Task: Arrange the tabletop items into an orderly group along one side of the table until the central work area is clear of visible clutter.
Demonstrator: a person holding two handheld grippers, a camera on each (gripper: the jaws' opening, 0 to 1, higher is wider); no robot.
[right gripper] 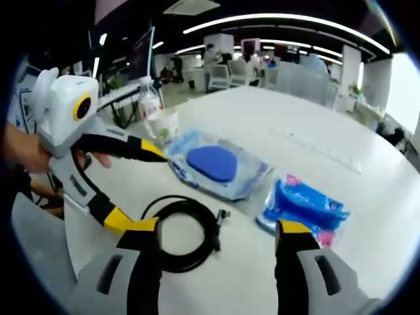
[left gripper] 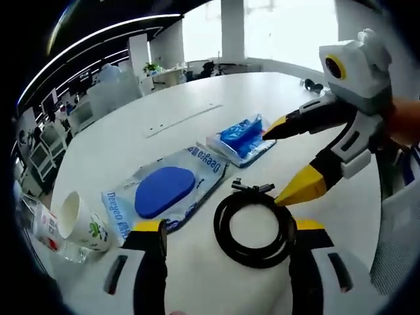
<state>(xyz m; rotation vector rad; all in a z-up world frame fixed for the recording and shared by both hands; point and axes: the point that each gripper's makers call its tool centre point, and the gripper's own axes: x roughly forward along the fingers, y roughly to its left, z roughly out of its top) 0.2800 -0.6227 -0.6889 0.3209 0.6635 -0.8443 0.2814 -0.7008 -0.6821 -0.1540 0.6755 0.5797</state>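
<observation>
A black coiled cable (left gripper: 222, 223) (right gripper: 213, 230) lies on the white table (left gripper: 197, 98) near me. My left gripper (left gripper: 228, 226) (right gripper: 147, 190) is open, and the coil sits just ahead of and between its yellow-tipped jaws. My right gripper (right gripper: 220, 230) (left gripper: 275, 163) is open too and hovers over the cable's connector end, holding nothing. Beyond the cable lies a blue pad in a clear package (left gripper: 164, 190) (right gripper: 213, 164). Beside that is a blue soft packet (left gripper: 243, 138) (right gripper: 305, 203).
A paper cup (left gripper: 82, 226) (right gripper: 163, 125) lies tipped at the table's edge beside a plastic bottle (left gripper: 46, 230) (right gripper: 149, 98). A long slot (left gripper: 184, 118) (right gripper: 321, 147) crosses the table top. A small black item (left gripper: 314, 84) sits at the far edge. Office chairs stand beyond.
</observation>
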